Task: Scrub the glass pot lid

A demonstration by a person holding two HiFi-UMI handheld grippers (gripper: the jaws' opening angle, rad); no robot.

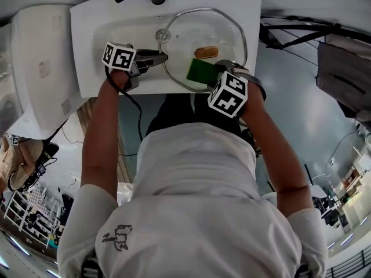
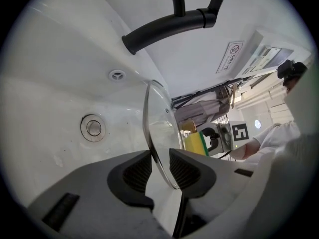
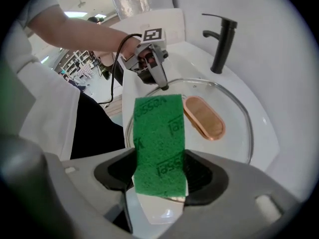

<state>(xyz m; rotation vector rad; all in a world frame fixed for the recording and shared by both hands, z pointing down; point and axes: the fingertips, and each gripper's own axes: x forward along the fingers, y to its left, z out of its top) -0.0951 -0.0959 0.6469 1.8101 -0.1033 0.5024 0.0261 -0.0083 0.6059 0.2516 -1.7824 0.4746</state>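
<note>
The left gripper (image 1: 157,57) pinches the lid (image 1: 191,30) by its rim at 9 o'clock. The lid is over the white sink (image 1: 87,45), with its brown knob (image 1: 207,52) in the middle. At 6 o'clock, the right gripper (image 1: 219,69) squeezes a green sponge (image 1: 200,71) by the lid's rim.

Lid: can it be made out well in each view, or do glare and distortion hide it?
Head view: even light, fisheye bend; the lid almost melts into the white sink, only its rim reads. Left gripper view: lid edge-on, sharp, scene behind warped through the glass. Right gripper view: rim clear, no harsh glare, sponge crisp.
</note>
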